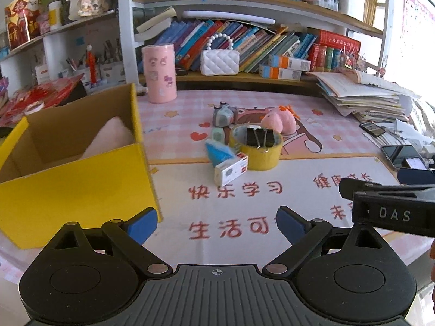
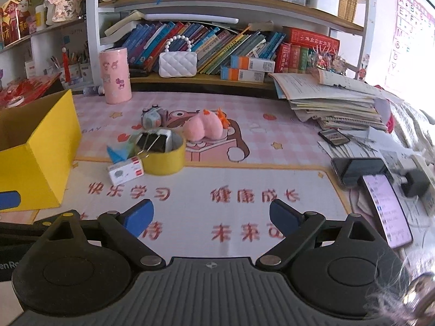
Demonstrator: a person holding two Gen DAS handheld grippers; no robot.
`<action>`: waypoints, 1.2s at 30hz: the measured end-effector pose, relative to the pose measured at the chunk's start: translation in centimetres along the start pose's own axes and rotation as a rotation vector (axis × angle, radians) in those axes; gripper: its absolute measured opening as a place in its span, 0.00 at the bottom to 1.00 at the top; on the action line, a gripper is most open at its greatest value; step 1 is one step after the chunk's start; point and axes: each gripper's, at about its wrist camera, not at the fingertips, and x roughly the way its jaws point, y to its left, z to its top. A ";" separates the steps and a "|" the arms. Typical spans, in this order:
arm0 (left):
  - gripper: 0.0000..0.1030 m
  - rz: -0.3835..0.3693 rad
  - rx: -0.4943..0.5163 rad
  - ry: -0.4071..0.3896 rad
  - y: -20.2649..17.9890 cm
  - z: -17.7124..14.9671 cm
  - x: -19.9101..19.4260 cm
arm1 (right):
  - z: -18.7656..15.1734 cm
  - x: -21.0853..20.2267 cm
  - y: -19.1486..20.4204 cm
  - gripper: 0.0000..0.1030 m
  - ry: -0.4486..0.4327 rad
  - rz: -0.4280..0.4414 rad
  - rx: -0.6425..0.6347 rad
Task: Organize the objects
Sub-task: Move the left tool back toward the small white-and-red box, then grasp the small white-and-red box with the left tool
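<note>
A yellow cardboard box stands open at the left, with a pink soft item inside; it also shows in the right wrist view. Mid-desk lies a cluster: a yellow tape roll holding black binder clips, a small white box, a blue triangular item, a pink plush and a grey toy camera. The same cluster shows in the right wrist view around the tape roll. My left gripper and right gripper are both open and empty, low over the desk mat's near part.
A pink cylinder and a white quilted purse stand at the back by shelves of books. A paper stack and phones lie at the right. The right gripper's body shows in the left wrist view.
</note>
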 end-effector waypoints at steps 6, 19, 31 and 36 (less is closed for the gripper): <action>0.83 0.015 0.003 0.000 -1.8 1.3 2.1 | 1.4 2.0 -2.1 0.89 -0.013 0.024 0.018; 0.57 0.096 -0.042 0.079 -2.0 4.1 10.3 | 3.2 5.7 -5.1 0.89 -0.004 0.064 0.005; 0.28 0.069 0.018 0.133 -2.9 4.7 14.2 | 3.6 7.9 -7.0 0.89 0.031 0.075 0.012; 0.12 0.034 0.037 0.146 -3.3 4.2 12.9 | 3.8 8.3 -6.6 0.89 0.031 0.093 0.017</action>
